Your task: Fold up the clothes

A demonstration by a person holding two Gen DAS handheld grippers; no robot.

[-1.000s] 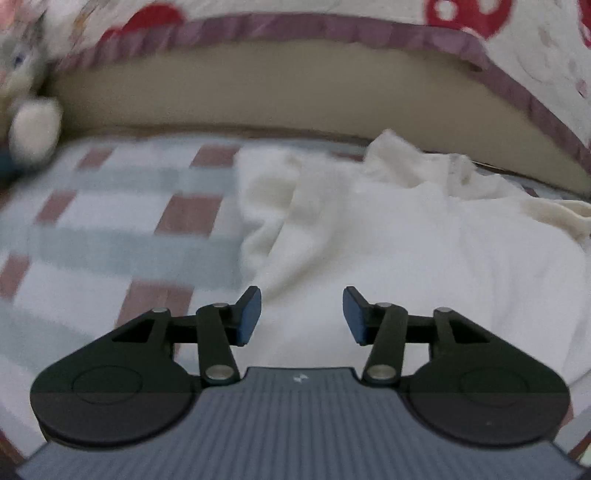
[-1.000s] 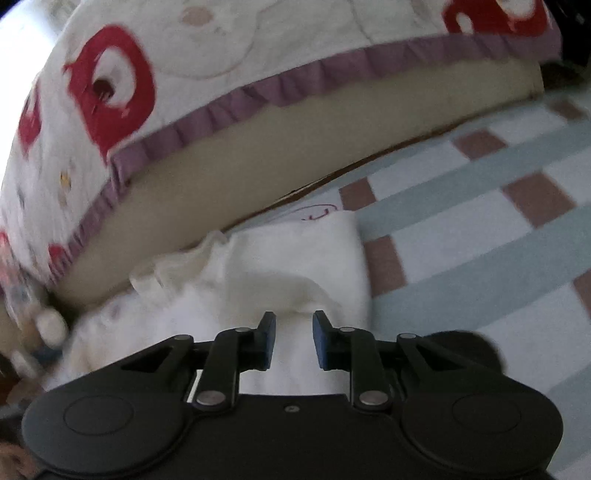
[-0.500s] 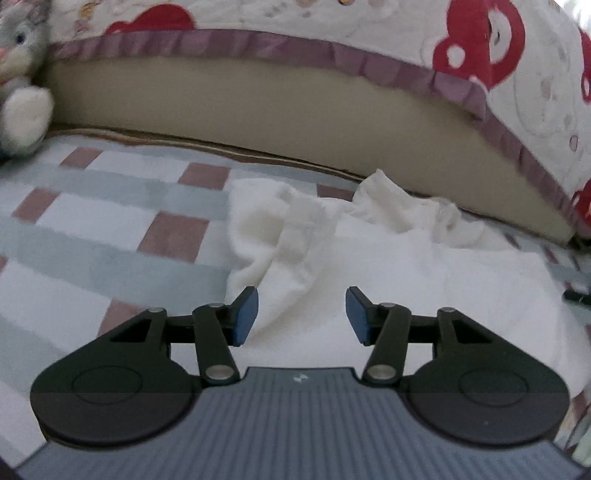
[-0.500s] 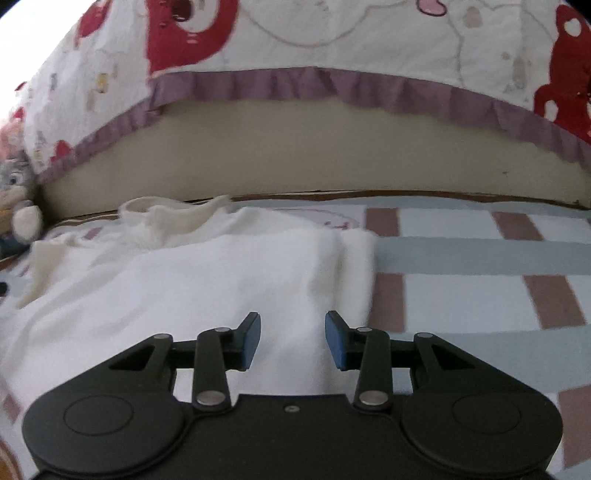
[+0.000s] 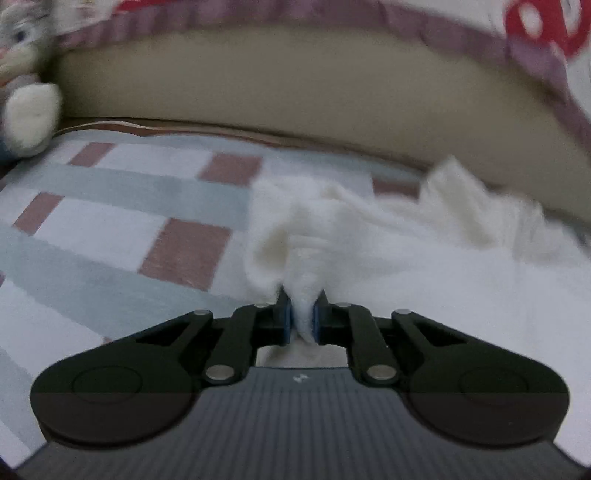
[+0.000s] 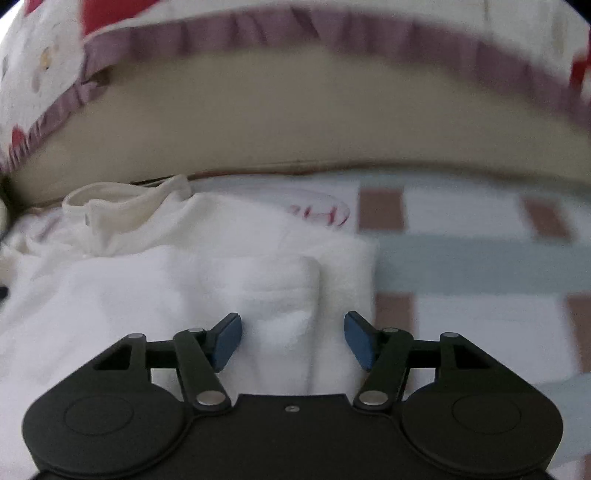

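Left gripper: jaws have just been closing and now pinch a bunched fold at the left edge of the white garment; cloth fills the narrow gap between the blue pads. The fold's lower end runs behind the gripper body and cannot be followed. The tool points forward and downward onto the bed.

Right gripper: jaws have just been opening and stand apart, pads clear of cloth. A raised crease near the garment's right edge lies between and below them; whether the fingertips touch the fabric cannot be determined. It also points downward.

The one garment lies spread on the checked bedsheet, collar toward the beige mattress side. Both views are motion-blurred toward the top. A patterned quilt with purple frill overhangs the mattress; its print is unreadable. One grey plush toy sits at the left view's edge, cut off by the frame. A red mark on the sheet is illegible.
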